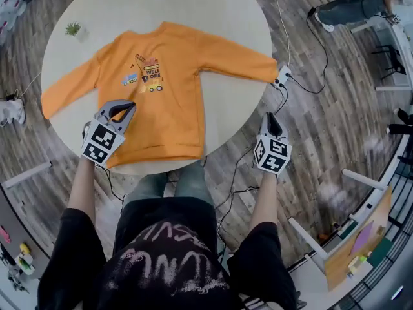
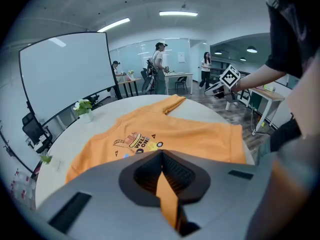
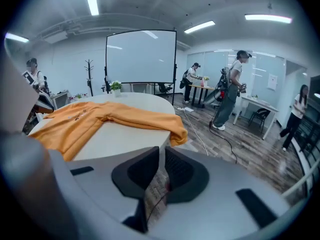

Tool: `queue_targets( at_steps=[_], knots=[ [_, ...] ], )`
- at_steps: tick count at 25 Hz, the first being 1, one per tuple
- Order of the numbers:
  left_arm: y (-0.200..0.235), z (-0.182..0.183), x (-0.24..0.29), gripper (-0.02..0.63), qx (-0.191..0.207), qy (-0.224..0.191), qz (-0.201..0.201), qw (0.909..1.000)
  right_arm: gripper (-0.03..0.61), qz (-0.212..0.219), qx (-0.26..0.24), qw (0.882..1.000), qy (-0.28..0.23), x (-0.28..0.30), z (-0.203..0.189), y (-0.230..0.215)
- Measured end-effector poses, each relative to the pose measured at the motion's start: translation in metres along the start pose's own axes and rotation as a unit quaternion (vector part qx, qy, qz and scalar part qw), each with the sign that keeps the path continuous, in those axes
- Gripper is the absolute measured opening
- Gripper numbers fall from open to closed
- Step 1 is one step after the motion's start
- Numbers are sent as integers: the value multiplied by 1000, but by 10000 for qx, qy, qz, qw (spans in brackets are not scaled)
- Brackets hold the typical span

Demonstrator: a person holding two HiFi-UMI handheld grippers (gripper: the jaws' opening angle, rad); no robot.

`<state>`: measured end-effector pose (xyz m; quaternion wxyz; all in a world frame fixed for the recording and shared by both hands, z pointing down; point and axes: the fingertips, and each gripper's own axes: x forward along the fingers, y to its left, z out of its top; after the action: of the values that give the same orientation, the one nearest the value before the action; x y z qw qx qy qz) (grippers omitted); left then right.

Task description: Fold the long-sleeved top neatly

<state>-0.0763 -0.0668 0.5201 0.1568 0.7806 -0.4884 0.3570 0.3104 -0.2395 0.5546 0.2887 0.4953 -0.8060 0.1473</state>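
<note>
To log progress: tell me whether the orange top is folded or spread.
Spread: the orange top lies flat on the round table, print up, both sleeves stretched out.

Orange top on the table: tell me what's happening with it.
The top lies flat, unfolded, sleeves spread, on the round table. A person holds the left gripper over its near hem, jaws shut, seemingly without cloth. The right gripper is off the table's edge, slightly open, empty. No fold yet.
</note>
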Motion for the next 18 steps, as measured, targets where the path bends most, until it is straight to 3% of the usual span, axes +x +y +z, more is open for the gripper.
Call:
queue_targets(
  at_steps=[5, 7, 14, 18],
  knots=[
    [4, 29, 50, 11, -99, 214, 47, 9997, 75, 221, 162, 9995, 154, 56, -7, -39],
    [8, 35, 65, 11, -139, 319, 101, 9993, 129, 367, 94, 9990, 243, 80, -10, -46],
    [25, 37, 90, 11, -237, 769, 441, 9958, 197, 673, -211, 9966, 417, 150, -29, -52],
    [30, 39, 92, 11, -206, 959, 565, 9936, 233, 762, -124, 9963, 374, 177, -34, -51]
  ],
)
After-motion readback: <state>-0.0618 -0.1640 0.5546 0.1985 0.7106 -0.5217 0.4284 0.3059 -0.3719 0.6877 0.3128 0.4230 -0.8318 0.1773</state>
